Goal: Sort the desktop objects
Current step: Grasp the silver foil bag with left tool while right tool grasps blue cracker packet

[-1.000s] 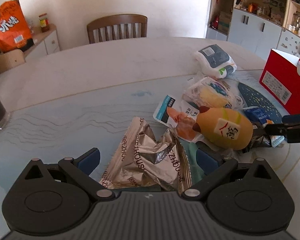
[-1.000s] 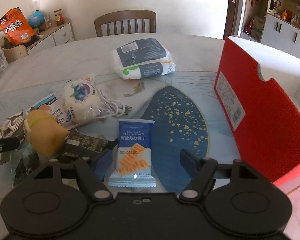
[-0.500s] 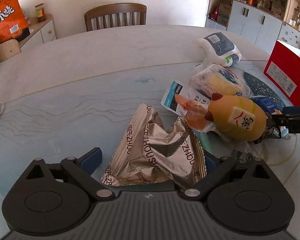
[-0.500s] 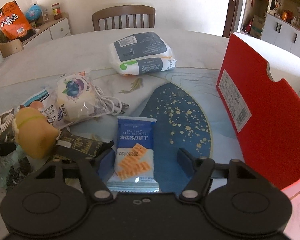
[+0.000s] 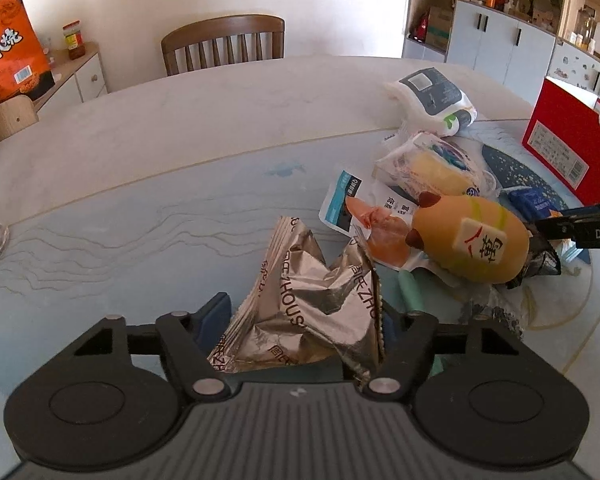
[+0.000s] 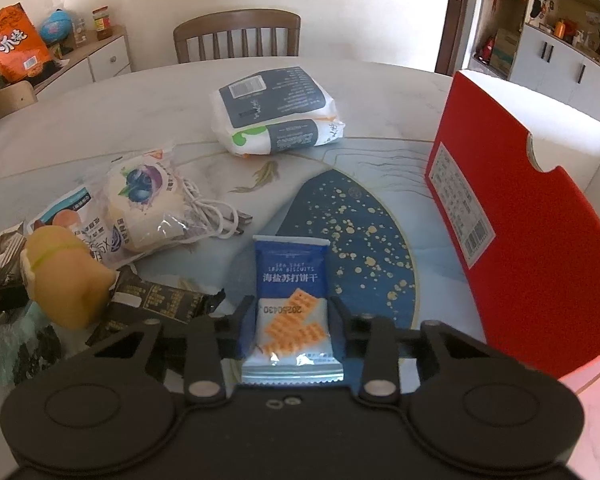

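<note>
Left wrist view, what changed: your left gripper [image 5: 304, 322] has just been closing its jaws around the crumpled silver wrapper [image 5: 312, 304], which lies between them on the table [image 5: 180, 128].
Left wrist view, claw state: the blue pads now sit against both sides of the foil, so I read it as clamped on the wrapper. The foil is soft, so the hold may be looser than it looks.
Left wrist view, surroundings: right of the wrapper lies the yellow plush toy [image 5: 476, 240] on an orange-and-white snack pouch [image 5: 364, 216]. Farther right sits the red box [image 5: 568, 136].
Left wrist view, other claw: the tip of your right gripper shows at the right edge, just beyond the toy.
Right wrist view, what changed: your right gripper [image 6: 290, 320] has just been closing on the blue biscuit packet [image 6: 290, 292], near the centre of the table.
Right wrist view, claw state: both fingers press the packet's long edges, so it is clamped on the biscuit packet.
Right wrist view, surroundings: the red box stands just to the right with its top open. The white tissue pack [image 6: 274, 112] lies far, the blueberry bread bag [image 6: 144, 200] and white cable [image 6: 216, 216] lie left.
Meaning for the task: both hands now have an item pinched and neither is lifted yet. The next move is probably to raise each and carry it to its place, likely the red box for the packet.
</note>
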{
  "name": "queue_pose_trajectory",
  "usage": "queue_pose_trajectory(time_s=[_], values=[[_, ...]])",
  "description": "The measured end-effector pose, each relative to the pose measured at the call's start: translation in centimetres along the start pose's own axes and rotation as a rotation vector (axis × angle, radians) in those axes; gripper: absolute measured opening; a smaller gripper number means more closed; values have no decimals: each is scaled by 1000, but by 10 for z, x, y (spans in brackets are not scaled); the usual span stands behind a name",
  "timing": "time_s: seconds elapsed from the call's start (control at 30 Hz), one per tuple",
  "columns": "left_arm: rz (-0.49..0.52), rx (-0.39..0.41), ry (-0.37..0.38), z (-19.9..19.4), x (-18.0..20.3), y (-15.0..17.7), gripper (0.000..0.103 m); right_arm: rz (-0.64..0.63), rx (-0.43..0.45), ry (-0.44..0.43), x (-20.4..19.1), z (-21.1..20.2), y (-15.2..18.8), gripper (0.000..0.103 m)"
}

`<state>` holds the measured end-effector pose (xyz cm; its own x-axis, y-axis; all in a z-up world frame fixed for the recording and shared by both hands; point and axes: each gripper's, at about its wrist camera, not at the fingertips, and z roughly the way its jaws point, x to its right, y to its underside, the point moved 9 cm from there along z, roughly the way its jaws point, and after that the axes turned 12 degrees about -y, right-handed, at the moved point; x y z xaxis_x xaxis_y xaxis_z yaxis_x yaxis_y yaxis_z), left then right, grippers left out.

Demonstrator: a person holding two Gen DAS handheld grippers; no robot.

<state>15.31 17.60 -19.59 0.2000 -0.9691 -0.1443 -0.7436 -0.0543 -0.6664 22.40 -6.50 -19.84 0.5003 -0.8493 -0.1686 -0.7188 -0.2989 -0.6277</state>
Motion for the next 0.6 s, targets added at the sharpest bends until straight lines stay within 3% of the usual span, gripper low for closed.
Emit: queue_pose_trajectory(time_s=[0.07, 0.13, 0.6], values=[[-7, 0, 7, -1, -1, -1, 68, 2, 9, 8, 0, -3, -2, 36], [-9, 7, 17, -2, -1, -2, 54, 4, 18, 15, -1, -6, -4, 36], [-9, -17, -3, -18, -6, 2, 52, 48, 53, 11, 0, -48, -9, 36]])
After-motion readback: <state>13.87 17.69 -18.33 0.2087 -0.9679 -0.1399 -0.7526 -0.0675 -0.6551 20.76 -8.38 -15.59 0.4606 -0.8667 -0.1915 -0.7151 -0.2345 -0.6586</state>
